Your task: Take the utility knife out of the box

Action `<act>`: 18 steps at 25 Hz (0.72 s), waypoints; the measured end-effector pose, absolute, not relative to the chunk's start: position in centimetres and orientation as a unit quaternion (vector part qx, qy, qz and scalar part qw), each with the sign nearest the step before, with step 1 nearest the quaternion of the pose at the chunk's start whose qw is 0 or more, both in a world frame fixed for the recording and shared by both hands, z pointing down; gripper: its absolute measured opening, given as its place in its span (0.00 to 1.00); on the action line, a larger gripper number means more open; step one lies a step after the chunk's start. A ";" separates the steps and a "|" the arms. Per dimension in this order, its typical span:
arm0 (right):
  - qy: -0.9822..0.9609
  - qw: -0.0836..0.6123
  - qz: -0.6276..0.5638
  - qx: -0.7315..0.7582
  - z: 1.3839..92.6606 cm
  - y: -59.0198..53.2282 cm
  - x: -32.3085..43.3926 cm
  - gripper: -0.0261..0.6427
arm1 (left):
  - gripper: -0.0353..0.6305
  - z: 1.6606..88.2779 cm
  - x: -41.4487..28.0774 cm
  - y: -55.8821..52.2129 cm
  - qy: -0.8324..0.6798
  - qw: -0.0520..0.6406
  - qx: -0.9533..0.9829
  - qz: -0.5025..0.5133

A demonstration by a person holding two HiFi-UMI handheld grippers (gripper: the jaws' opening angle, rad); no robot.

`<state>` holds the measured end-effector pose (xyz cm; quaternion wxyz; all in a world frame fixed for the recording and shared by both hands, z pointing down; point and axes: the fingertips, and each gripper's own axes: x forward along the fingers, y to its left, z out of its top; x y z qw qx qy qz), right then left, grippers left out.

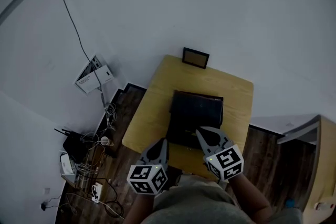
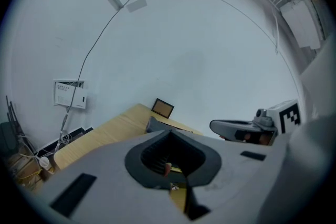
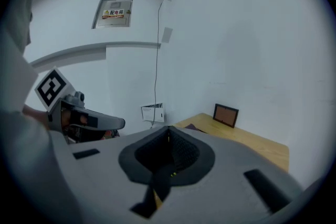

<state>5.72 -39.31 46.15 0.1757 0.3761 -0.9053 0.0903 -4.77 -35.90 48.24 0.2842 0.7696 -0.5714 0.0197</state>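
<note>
- The step in hand, as I judge it, is the approach to the black box (image 1: pixel 197 108). The utility knife shows in no view, so I suppose it lies inside this box, which looks closed.
- The left gripper (image 1: pixel 162 144) has its jaws pressed together with nothing between them. The right gripper (image 1: pixel 202 134) is also clenched and empty, and in the head view its tip overlaps the near part of the box.
- To do the step well, the jaws should open before they reach the box. One gripper should then steady the body while the other lifts the lid slowly (the box may slide on the smooth wood).
- The box lies about in the middle of a light wooden table (image 1: pixel 157 86) that stands against a white wall. A small picture frame (image 1: pixel 196 57) leans at the far edge.
- The floor (image 1: pixel 126 113) is dark wood. At the left are a tangle of cables (image 1: pixel 86 157) and a white wall box (image 1: pixel 93 77).
</note>
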 end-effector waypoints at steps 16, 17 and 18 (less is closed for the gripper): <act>-0.884 0.397 0.083 0.232 61.3 -42.5 4.6 0.04 | 0.06 51.7 -4.7 -36.8 -0.593 0.315 0.740 0.034; -0.881 0.409 0.082 0.222 62.1 -42.5 4.5 0.04 | 0.06 51.8 -4.8 -36.8 -0.594 0.316 0.739 0.036; -0.878 0.421 0.083 0.212 62.9 -42.4 4.4 0.04 | 0.06 52.0 -4.9 -36.8 -0.596 0.317 0.737 0.036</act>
